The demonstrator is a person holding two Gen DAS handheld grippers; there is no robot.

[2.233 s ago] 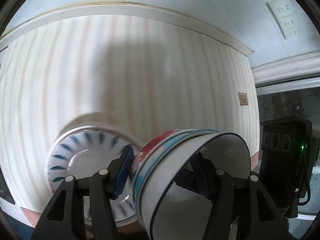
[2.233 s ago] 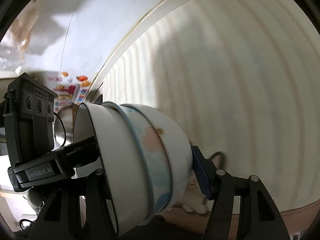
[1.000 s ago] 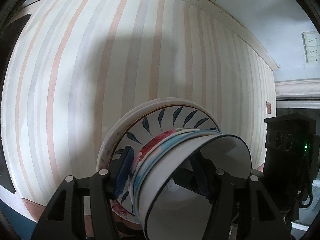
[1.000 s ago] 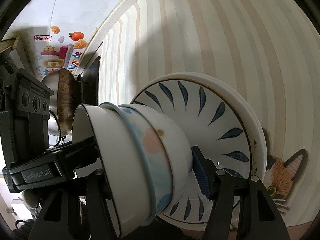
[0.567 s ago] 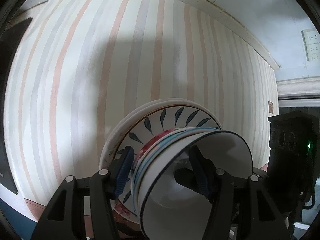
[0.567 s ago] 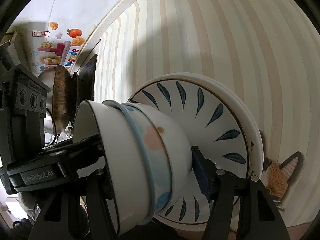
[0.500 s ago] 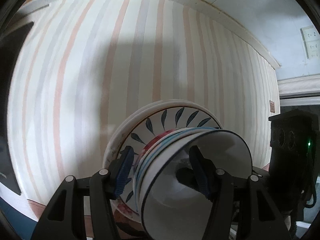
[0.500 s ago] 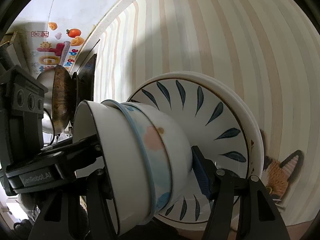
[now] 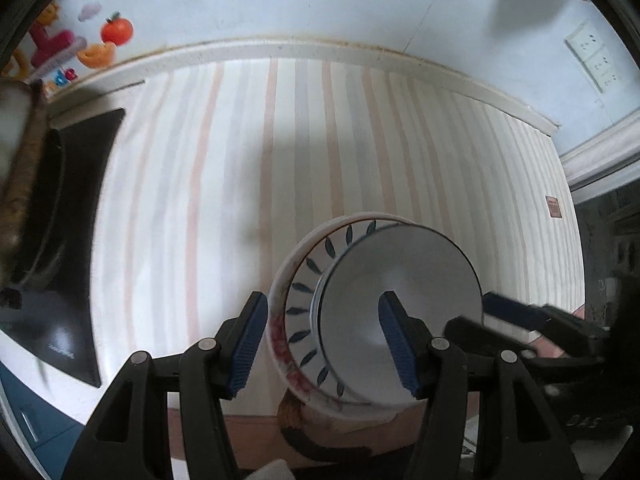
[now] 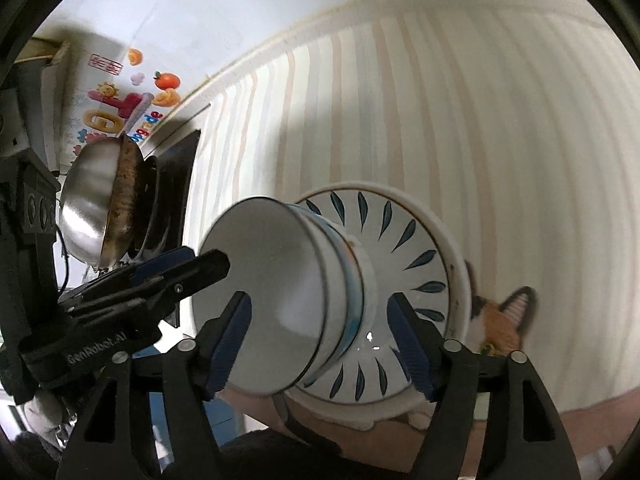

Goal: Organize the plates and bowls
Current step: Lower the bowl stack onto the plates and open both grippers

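Surface: striped cloth [image 9: 248, 184] in cream, peach and grey bands covers the tabletop [image 10: 500, 152]; a pale wall runs behind it.
Wall items: fruit-and-letter stickers [image 10: 132, 96] at the left; a white socket plate [image 9: 596, 60] at the right.
Cooktop: black glass hob [image 9: 68, 240] at the left end of the cloth, with a steel wok [image 10: 100, 216] tilted over it, its rim browned.
Plates: white plate with dark blue leaf marks [image 10: 404, 264] lies on a wider white plate [image 10: 460, 284], which shows as a rim around it; both rest on the cloth near its front edge.
Bowls: nested stack of bowls [image 10: 304, 300] sits in the middle of the leaf plate; top bowl plain white inside with a thin dark rim, lower ones banded blue.
Cat motif: orange cat-face print [image 10: 504, 320] just beside the plates, partly hidden.
Left hand-held gripper [image 9: 324, 344]: jaws spread wide and released, one blue pad outside the plate rim, the other in front of the top bowl.
Right hand-held gripper [image 10: 320, 340]: jaws apart on either side of the stack, released; contact with the bowls cannot be told.
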